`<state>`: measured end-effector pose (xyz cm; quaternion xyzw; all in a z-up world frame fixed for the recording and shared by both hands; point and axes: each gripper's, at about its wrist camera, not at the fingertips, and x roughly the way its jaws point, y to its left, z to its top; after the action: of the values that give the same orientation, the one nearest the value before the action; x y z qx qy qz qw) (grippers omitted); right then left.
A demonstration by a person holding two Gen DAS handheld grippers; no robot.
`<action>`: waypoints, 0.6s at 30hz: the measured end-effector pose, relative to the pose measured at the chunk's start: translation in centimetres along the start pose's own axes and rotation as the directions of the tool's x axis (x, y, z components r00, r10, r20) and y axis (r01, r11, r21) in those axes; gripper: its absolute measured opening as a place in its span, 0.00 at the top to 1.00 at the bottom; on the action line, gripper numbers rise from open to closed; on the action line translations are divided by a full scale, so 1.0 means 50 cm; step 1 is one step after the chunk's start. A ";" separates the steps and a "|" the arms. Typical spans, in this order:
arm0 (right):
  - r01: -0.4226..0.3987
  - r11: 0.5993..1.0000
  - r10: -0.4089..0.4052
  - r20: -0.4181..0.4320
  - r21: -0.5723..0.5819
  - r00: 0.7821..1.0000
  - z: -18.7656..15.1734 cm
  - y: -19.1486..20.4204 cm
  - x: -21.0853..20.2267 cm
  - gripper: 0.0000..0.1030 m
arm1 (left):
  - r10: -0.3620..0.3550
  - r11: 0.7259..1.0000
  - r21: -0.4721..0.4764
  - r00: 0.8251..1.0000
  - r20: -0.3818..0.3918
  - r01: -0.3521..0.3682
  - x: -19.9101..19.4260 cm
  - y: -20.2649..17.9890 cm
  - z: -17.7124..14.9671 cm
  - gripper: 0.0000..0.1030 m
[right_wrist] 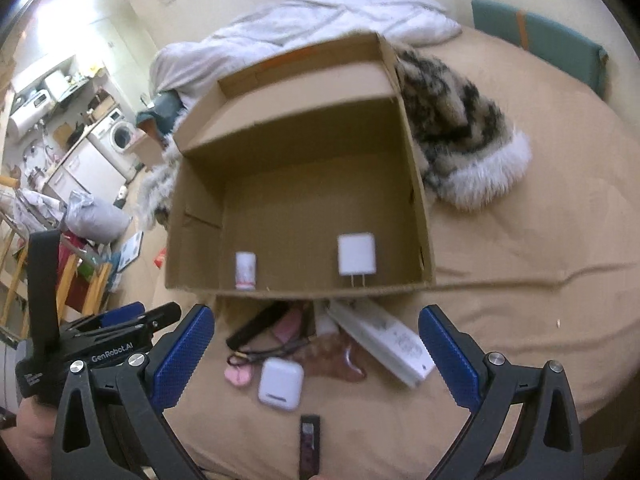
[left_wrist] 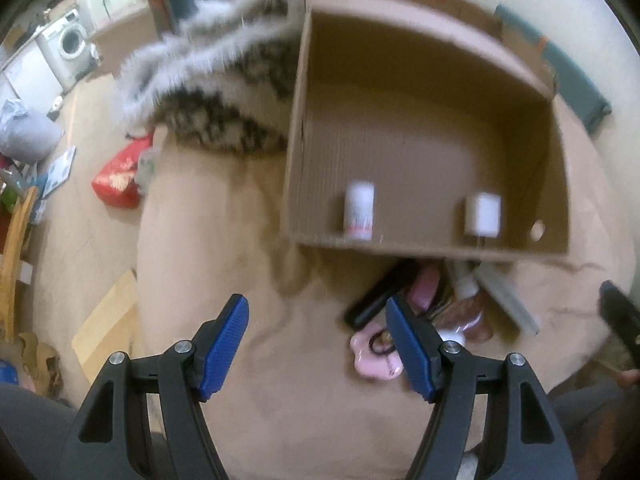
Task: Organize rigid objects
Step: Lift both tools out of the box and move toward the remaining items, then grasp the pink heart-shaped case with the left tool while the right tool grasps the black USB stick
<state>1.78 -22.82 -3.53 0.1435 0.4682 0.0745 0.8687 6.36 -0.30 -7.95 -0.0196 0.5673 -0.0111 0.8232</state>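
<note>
The left gripper (left_wrist: 318,332) is spread wide with nothing between its blue pads, hovering over the tan bed cover (left_wrist: 256,408) just short of the cardboard box (left_wrist: 296,152). In the left wrist view the picture is blurred. The box lies open toward the camera; against its near wall stand a small white bottle (left_wrist: 359,210) with red print too smeared to read and a white charger plug (left_wrist: 483,214). In front of the box sits a pile: a black bar-shaped item (left_wrist: 378,294), a pink piece (left_wrist: 374,362), and a long white box (left_wrist: 508,300). The furry patterned garment (left_wrist: 224,96) lies left of the box, and a washing machine (left_wrist: 72,42) shows at the far left.

The right gripper (right_wrist: 316,348) is also wide apart and empty, held above the same pile. The right wrist view is sharper. It shows what the other does not: a white earbud case (right_wrist: 280,385) near the bed's front edge, a small dark stick-shaped device (right_wrist: 309,446) below it, and a black hair tie loop (right_wrist: 264,354). The left gripper's body appears at the lower left with "GenRobot.AI" printed on it. The long white box carries faint grey markings that cannot be read.
</note>
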 end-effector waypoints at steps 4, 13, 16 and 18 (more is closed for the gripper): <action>0.048 0.999 -0.046 -0.072 0.018 0.996 -0.011 -0.014 0.032 0.00 | -0.024 0.999 0.026 0.988 -0.154 0.029 0.069 -0.018 -0.025 0.34; 0.090 0.996 -0.086 -0.152 0.021 0.985 -0.023 -0.017 0.072 0.00 | -0.073 0.993 0.072 0.956 -0.284 0.097 0.138 -0.060 -0.032 0.34; 0.088 0.996 -0.083 -0.166 0.020 0.983 -0.027 -0.017 0.078 0.00 | -0.066 0.992 0.085 0.955 -0.291 0.095 0.152 -0.069 -0.031 0.34; 0.091 0.996 -0.086 -0.172 0.019 0.981 -0.028 -0.017 0.083 0.00 | -0.064 0.992 0.084 0.949 -0.309 0.094 0.168 -0.072 -0.028 0.34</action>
<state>2.89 -22.29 -7.81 0.1273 0.5478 0.0414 0.8258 8.05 -4.26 -16.12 -0.0001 0.6851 -0.0745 0.7246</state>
